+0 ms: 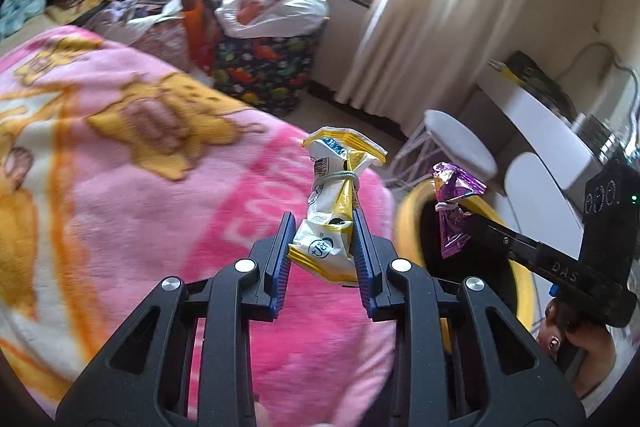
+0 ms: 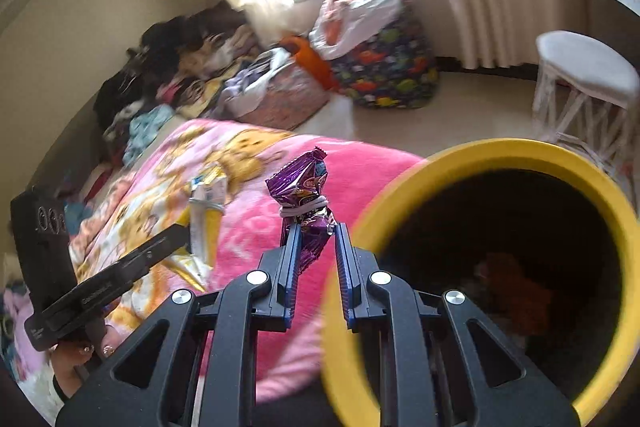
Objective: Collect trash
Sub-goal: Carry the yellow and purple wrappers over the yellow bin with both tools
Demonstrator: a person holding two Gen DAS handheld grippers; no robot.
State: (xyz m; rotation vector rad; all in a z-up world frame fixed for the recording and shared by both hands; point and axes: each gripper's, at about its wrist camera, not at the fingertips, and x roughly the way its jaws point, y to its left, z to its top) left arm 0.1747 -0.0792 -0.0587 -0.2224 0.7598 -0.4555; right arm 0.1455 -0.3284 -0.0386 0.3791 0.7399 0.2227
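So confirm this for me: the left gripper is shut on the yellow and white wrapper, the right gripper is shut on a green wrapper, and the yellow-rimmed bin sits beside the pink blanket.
One detail is wrong: the wrapper in the right gripper is purple, not green, as the right wrist view shows. The rest stands: the left gripper is shut on the yellow and white wrapper, with the yellow-rimmed bin beside the pink blanket.

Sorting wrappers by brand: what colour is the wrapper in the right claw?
Shiny purple wrapper, clearest in the right wrist view.
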